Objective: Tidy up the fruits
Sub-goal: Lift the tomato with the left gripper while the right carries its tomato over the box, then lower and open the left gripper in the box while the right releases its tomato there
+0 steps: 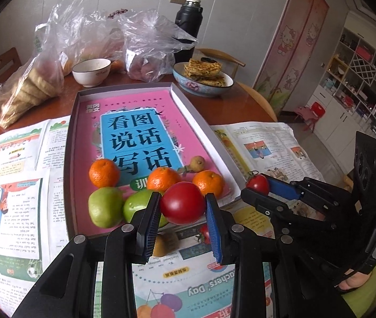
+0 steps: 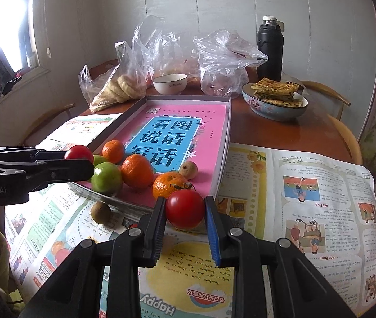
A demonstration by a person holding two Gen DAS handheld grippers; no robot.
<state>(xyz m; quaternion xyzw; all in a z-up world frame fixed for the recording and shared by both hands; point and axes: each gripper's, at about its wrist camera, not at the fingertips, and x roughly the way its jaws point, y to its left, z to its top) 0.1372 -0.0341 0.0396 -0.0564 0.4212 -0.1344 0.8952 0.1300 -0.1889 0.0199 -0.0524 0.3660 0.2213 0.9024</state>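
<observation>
Each gripper grasps a round red tomato: the left gripper (image 1: 183, 204) hangs over the grey cardboard tray's (image 1: 204, 127) near edge, the right gripper (image 2: 185, 208) just outside its near-right corner.

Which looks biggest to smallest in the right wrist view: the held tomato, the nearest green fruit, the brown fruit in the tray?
1. Tomato held in the right gripper, though nearness to the camera inflates it.
2. Green fruit, close in size; the order of these two is unsure.
3. Brown fruit in the tray, clearly smallest.
</observation>
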